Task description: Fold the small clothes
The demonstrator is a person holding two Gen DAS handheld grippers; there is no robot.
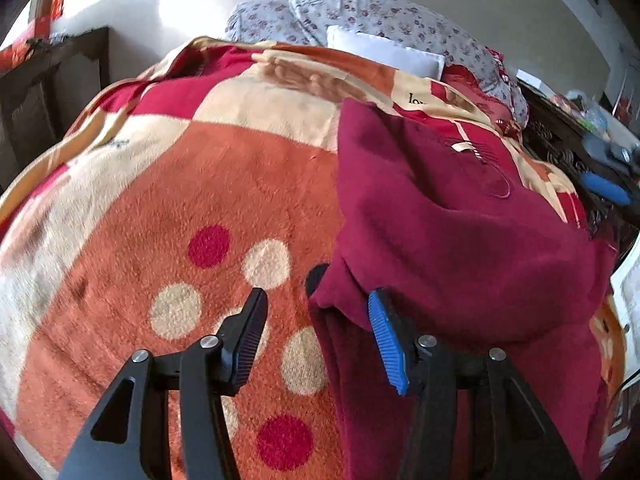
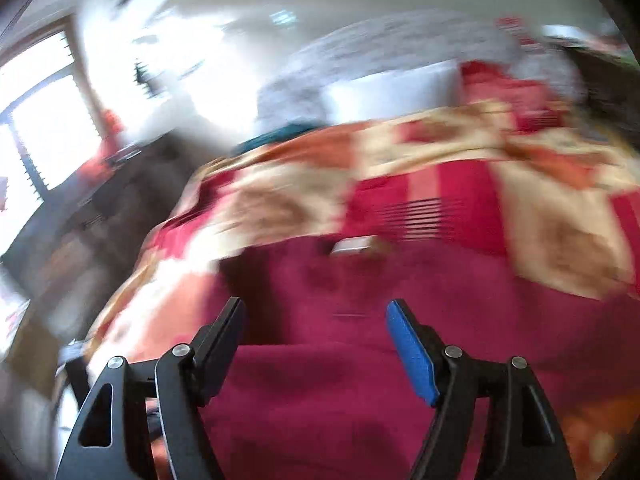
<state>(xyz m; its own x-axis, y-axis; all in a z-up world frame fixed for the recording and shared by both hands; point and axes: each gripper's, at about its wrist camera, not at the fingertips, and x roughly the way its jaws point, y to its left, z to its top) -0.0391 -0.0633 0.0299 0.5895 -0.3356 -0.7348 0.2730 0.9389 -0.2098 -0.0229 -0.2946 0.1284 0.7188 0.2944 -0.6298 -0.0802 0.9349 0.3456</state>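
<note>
A dark red fleece garment (image 1: 460, 220) lies partly folded on a patterned blanket (image 1: 200, 184), with a pale label (image 1: 464, 146) near its far end. My left gripper (image 1: 316, 300) is open at the garment's near left corner. Its blue pad (image 1: 386, 340) is against the cloth's edge, while the black finger (image 1: 250, 332) stands clear over the blanket. The right wrist view is blurred. There my right gripper (image 2: 315, 306) hangs open just above the same garment (image 2: 340, 360), with nothing pinched between its fingers.
Floral pillows (image 1: 360, 12) and a white pillow (image 1: 384, 50) lie at the head of the bed. Dark wooden furniture (image 1: 40, 92) stands to the left, and a cluttered dark table (image 1: 580, 152) lines the right side. A bright window (image 2: 40, 120) is at the far left.
</note>
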